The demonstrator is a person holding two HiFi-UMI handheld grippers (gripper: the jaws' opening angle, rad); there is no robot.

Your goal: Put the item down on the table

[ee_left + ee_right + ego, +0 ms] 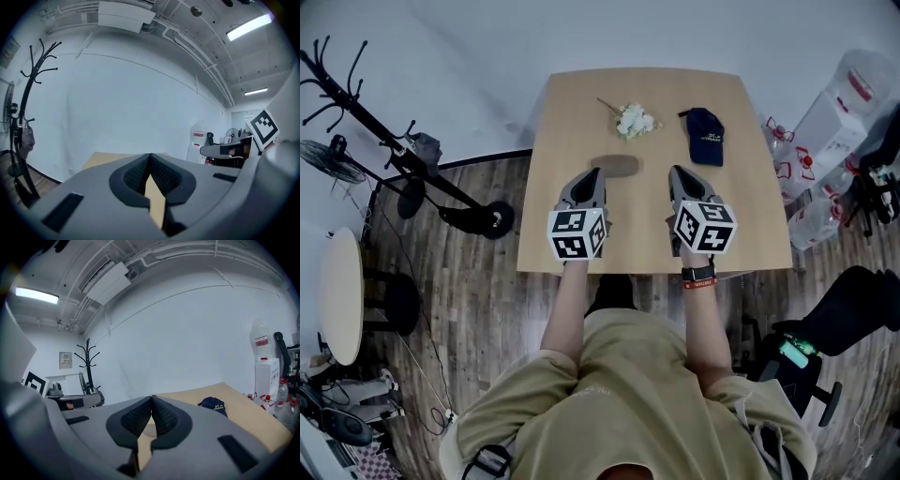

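The person holds both grippers level above the near part of the wooden surface (572,112), side by side. The left gripper (598,172) is at 9 o'clock of the right gripper (675,171), with a clear gap between them. In the left gripper view the two dark fingers (136,176) meet at their tips and nothing is between them; only the bare surface shows through the slit lower down. In the right gripper view it is the same: the tips are pressed together and nothing is held.

Two small things lie on the far half of the surface, and I cannot tell which one is the item of the task. The white flowers (635,121) lie at about 1 o'clock of the left gripper, well apart from it. The dark cap (705,136) lies at 1 o'clock of the right gripper, near it but not touching. The flowers are at 9 o'clock of the cap and apart from it. Both rest flat on the wood, free of any gripper.

A black rack (356,103) stands on the floor at 9 o'clock of the surface. A watch (698,276) is on the right wrist
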